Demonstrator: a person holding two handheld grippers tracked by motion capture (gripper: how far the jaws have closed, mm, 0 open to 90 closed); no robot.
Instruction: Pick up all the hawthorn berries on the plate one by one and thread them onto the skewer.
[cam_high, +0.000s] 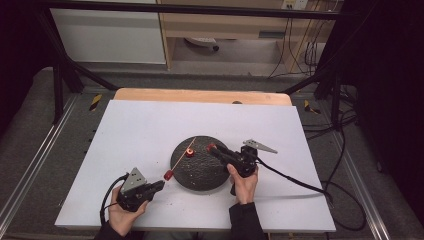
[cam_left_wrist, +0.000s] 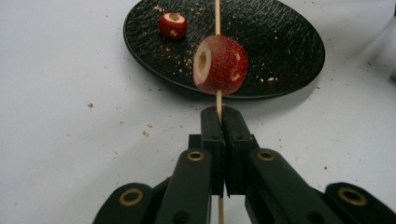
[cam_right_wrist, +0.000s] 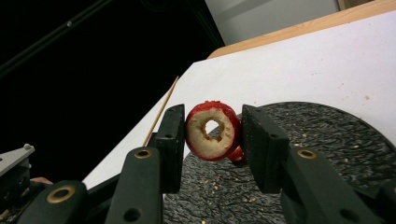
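Note:
My left gripper (cam_high: 159, 186) (cam_left_wrist: 219, 119) is shut on a thin wooden skewer (cam_left_wrist: 217, 18) (cam_high: 182, 156) that slants up over a black round plate (cam_high: 200, 172) (cam_left_wrist: 280, 46). One red cored fruit (cam_high: 168, 175) (cam_left_wrist: 219, 65) is threaded on the skewer just beyond the jaws. A second red fruit (cam_high: 190, 152) (cam_left_wrist: 173, 24) lies on the plate. My right gripper (cam_high: 212, 148) (cam_right_wrist: 212, 126) hovers over the plate's right part, shut on a third red cored fruit (cam_right_wrist: 212, 131) whose hole faces the camera. The skewer (cam_right_wrist: 161, 112) shows to its left.
The plate rests on a white sheet (cam_high: 150, 130) over a wooden table (cam_high: 200, 95). Crumbs are scattered on the plate and on the sheet near it. Each gripper trails a black cable (cam_high: 295, 180). A metal frame and dark curtains surround the table.

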